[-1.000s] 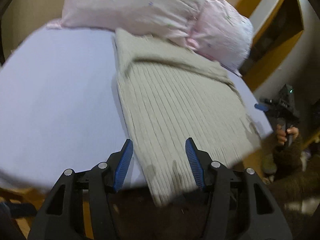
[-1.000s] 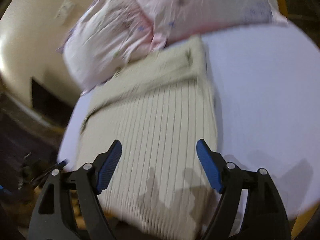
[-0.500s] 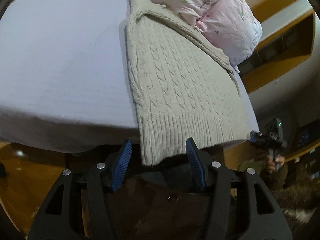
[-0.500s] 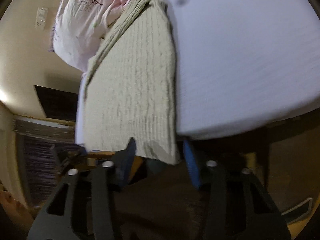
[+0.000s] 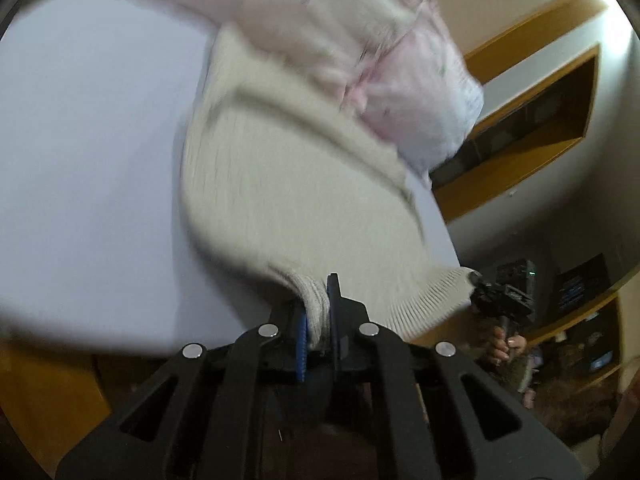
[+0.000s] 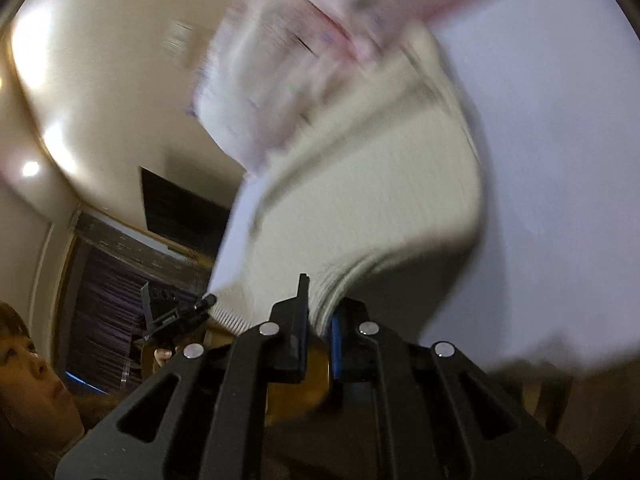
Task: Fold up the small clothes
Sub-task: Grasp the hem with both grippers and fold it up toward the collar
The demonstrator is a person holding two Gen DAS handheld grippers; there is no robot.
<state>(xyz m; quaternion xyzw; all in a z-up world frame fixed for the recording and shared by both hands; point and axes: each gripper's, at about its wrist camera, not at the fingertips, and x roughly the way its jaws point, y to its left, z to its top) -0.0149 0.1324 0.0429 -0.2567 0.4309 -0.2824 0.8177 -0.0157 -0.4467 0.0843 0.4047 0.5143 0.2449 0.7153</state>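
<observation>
A cream cable-knit sweater [image 5: 296, 184] lies on a lavender bed sheet [image 5: 88, 152], its hem at the near edge. My left gripper [image 5: 318, 312] is shut on the left corner of the ribbed hem and lifts it off the sheet. My right gripper [image 6: 320, 312] is shut on the other hem corner of the sweater [image 6: 368, 208], which bulges upward between the two. The right gripper also shows in the left wrist view [image 5: 500, 292], holding the far corner. Both views are motion-blurred.
A pink floral pillow [image 5: 360, 48] lies at the sweater's far end, also in the right wrist view [image 6: 280, 92]. A wooden shelf unit [image 5: 532, 120] stands to the right. The sheet [image 6: 560, 160] spreads to the right of the sweater. A person's face [image 6: 28, 360] is at lower left.
Both grippers have closed on the sweater's hem corners, which hung over the bed edge half a second ago, and have raised the hem upward and forward.
</observation>
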